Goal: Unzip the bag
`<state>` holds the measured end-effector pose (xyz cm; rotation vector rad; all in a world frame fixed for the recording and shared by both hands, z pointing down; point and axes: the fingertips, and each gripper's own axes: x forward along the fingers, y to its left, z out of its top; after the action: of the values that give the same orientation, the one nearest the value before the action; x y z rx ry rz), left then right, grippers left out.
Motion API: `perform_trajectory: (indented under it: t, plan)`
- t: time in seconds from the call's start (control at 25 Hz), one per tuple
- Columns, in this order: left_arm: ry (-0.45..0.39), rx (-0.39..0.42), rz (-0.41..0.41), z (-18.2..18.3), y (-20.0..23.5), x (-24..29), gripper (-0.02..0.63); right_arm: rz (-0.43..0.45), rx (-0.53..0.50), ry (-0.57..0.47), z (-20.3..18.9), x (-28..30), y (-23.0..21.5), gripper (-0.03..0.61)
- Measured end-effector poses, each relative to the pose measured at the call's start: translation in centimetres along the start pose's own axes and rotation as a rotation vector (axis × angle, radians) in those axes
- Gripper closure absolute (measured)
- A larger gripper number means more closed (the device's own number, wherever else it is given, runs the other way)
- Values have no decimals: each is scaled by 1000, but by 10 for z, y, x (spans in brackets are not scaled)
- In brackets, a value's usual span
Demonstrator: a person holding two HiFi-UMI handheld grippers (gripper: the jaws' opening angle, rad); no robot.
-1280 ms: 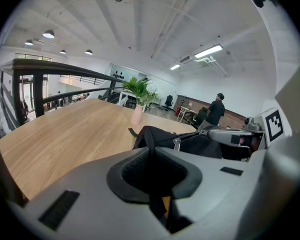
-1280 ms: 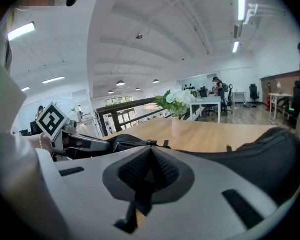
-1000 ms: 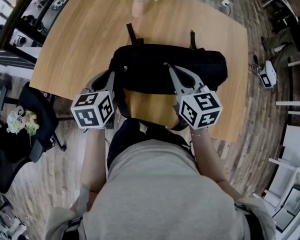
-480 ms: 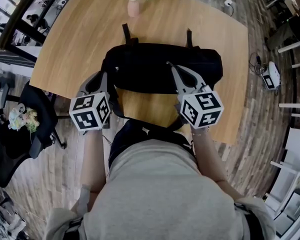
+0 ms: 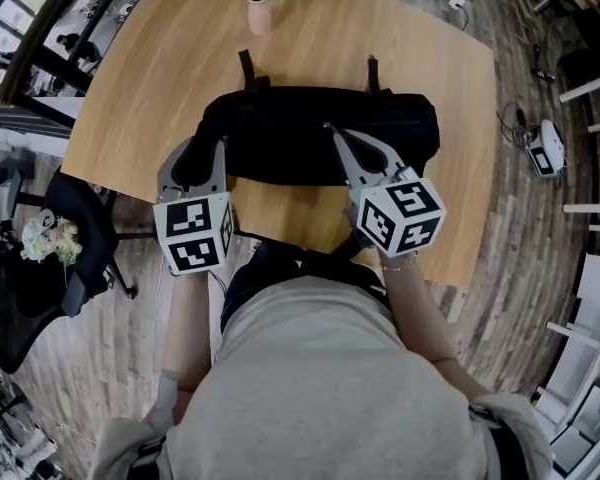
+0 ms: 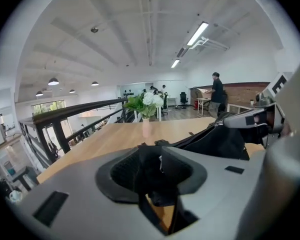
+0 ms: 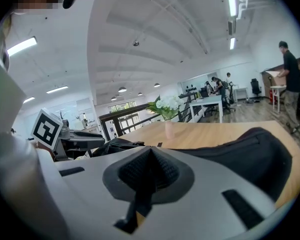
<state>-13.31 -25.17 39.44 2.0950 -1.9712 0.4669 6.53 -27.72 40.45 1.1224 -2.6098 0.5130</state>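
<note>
A long black bag (image 5: pixel 320 133) lies across the wooden table (image 5: pixel 150 78), with two straps at its far side. My left gripper (image 5: pixel 200 158) is at the bag's left end. Its jaws are opening, and a fold of black bag fabric (image 6: pixel 151 176) sits loosely in the gap between them. My right gripper (image 5: pixel 329 128) is shut, its tip resting on the top of the bag near the middle. I cannot see whether a zipper pull is pinched there. The bag's body (image 7: pixel 250 154) rises to the right of the right gripper's (image 7: pixel 147 171) jaws.
A pink vase of flowers (image 5: pixel 258 10) stands at the table's far edge behind the bag. The table's near edge lies just below both grippers. A black office chair (image 5: pixel 75 233) stands on the floor at the left. People stand far back in the room (image 6: pixel 217 91).
The left gripper's jaws have spread apart and let go of the bag's left end. Its marker cube has shifted slightly right and toward me. The right gripper stays on the bag.
</note>
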Motion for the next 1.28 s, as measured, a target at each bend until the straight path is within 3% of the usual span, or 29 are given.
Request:
perform_trajectory:
  t: [0.28,0.44,0.6,0.84,0.96,1.28]
  plan:
    - [-30,154,-244,15,-80,12,465,22,20,-7,2,-2,1,569]
    - [-45,250,-320,23,-112,22,456,25,15,-5,3,-1,1,569]
    - [-7,369,-398,17,-139,33,456,30,12,-2,2,-1,1,569]
    - [8,520,-389,15,-157,45,457,35,12,-3,3,0,-2,569]
    - [21,531,-391,14,-158,51,459,34,7,-5,3,0,-2,569]
    - [26,576,-379,11,-160,52,554,30,-1,-11,5,0,-5,569]
